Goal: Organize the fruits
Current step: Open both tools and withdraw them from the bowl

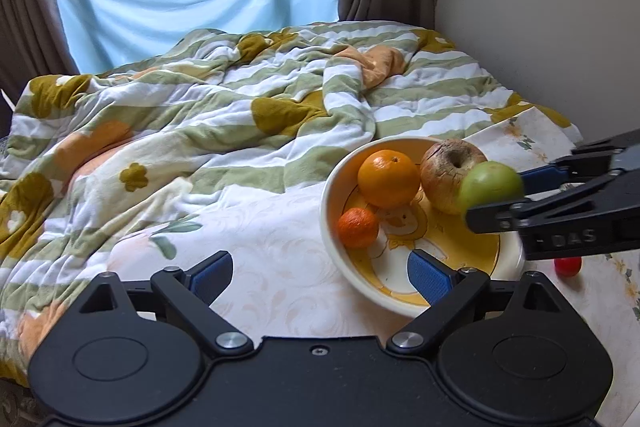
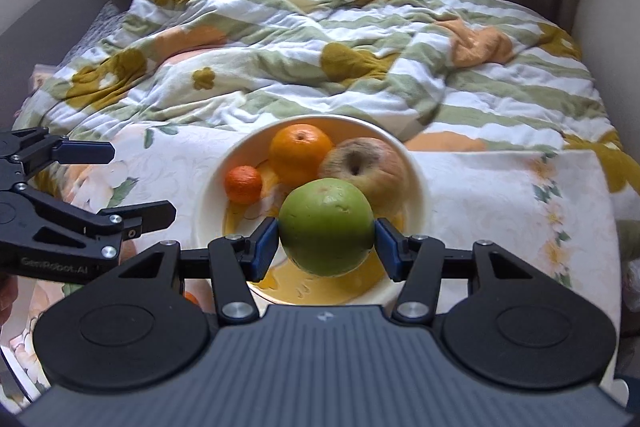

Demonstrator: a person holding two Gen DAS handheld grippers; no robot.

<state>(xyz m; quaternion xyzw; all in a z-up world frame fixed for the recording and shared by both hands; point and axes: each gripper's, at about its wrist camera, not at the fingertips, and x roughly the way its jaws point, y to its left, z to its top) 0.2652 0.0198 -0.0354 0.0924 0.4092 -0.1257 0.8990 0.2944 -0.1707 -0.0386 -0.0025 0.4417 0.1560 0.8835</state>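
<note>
A cream and yellow bowl (image 2: 416, 183) (image 1: 332, 227) sits on a pale floral cloth. In it lie a large orange (image 2: 300, 153) (image 1: 388, 179), a small tangerine (image 2: 243, 183) (image 1: 357, 227) and a wrinkled reddish apple (image 2: 368, 167) (image 1: 444, 175). My right gripper (image 2: 326, 247) (image 1: 504, 195) is shut on a green apple (image 2: 326, 227) (image 1: 490, 185) and holds it above the bowl's near side. My left gripper (image 1: 320, 273) (image 2: 140, 183) is open and empty, left of the bowl, its right finger over the rim.
A small red fruit (image 1: 568, 265) lies on the cloth right of the bowl. A rumpled striped floral blanket (image 1: 220, 107) covers the bed behind. A wall (image 1: 540, 7) is at the right; curtains and a window stand at the back.
</note>
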